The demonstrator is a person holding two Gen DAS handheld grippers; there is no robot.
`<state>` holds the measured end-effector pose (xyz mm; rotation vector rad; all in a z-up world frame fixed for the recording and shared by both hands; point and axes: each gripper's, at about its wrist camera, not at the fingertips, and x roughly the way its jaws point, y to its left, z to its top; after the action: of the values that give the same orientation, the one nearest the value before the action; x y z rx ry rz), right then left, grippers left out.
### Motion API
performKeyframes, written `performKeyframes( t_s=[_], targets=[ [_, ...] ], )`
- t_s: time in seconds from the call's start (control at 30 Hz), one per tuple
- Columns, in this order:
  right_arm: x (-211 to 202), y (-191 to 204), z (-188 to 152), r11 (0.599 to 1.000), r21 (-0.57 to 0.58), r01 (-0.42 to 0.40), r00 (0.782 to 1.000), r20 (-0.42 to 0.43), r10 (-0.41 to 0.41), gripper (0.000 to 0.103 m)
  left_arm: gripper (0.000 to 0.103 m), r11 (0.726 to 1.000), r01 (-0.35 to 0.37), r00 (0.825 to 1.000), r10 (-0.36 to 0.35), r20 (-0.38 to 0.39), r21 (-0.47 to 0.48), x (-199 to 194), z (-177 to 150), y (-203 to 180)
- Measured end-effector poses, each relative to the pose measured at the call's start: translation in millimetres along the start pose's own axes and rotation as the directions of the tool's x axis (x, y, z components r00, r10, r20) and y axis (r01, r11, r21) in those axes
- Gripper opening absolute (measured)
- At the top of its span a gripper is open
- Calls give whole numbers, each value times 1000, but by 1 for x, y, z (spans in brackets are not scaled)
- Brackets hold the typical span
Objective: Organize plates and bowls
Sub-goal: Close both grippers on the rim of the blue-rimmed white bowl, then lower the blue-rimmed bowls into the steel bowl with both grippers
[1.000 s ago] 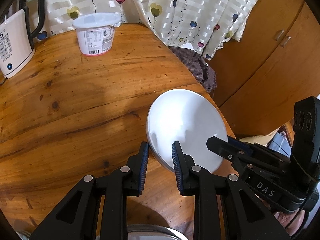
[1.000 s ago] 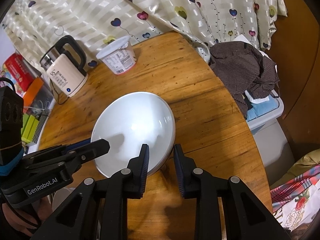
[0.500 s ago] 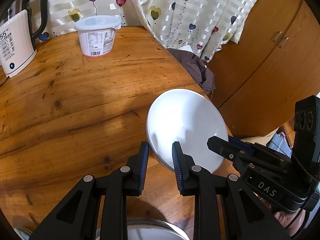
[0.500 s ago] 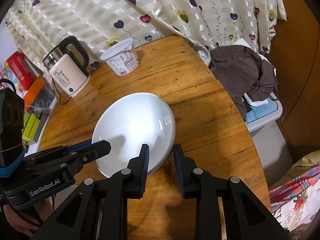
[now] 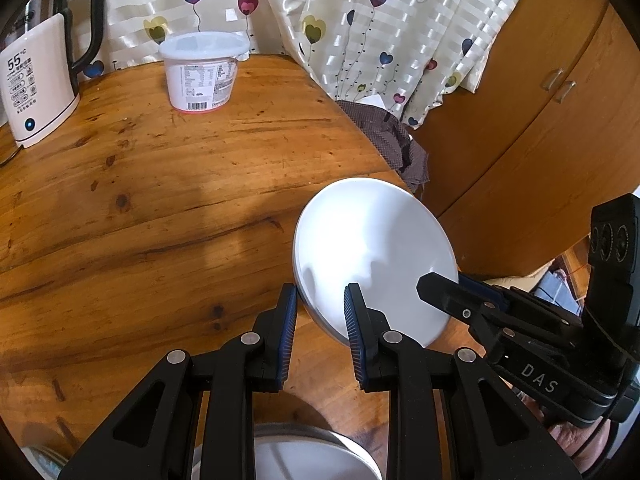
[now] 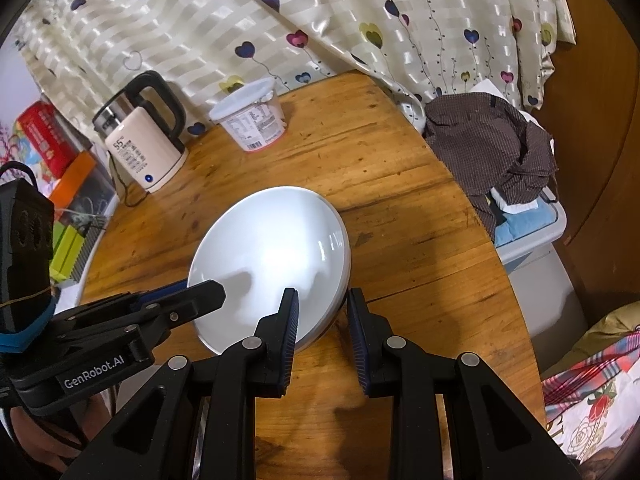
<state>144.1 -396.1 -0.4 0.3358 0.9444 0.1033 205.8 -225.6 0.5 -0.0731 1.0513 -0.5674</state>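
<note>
While both claws are gripping it from opposite sides, the white plate [image 5: 372, 252] is hanging tilted above the wooden table [image 5: 140, 200], near the table's edge. The left claw [image 5: 320, 320] is clenching the plate's near-left rim, with one blue-padded finger under the edge and the other lying on the white face. Over in the right wrist view, the right claw [image 6: 322, 322] is pinching the plate's [image 6: 268, 256] lower right rim the same way, its left finger over the top face and its right one outside the edge. Each claw is showing up in the other's camera: the right one [image 5: 440, 280] is reaching in from the right side of the left view, marked DAS, and the left one [image 6: 208, 292] is coming in from the left side of the right view, marked GenRobot.AI.

Right below the left claw, another white dish [image 5: 304, 456] with a grey rim is peeking out at the bottom of the picture; I cannot tell whether it is a plate or a bowl.

Farther back on the table, a white lidded tub [image 6: 250, 120] is standing upright near the heart-patterned curtain [image 6: 320, 20], and a cream electric kettle [image 6: 140, 140] is sitting just to its left. Off the table's right edge, a brown checked cloth [image 6: 488, 148] is lying crumpled on a storage box [image 6: 532, 236].
</note>
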Motion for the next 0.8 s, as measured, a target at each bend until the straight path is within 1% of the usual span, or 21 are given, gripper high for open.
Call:
performKeyframes(
  t_s=[0.4,0.8],
  targets=[
    [-26,21,-2,999,-34,-10,999,36,12,24,25,1000,-7,999,7,53,3,-35,-8,-3],
    [-54,57,-14,996,-88,-32,997,65,38,24,25,1000,-25,993,27,113,-17,-81,-30,4]
  ],
)
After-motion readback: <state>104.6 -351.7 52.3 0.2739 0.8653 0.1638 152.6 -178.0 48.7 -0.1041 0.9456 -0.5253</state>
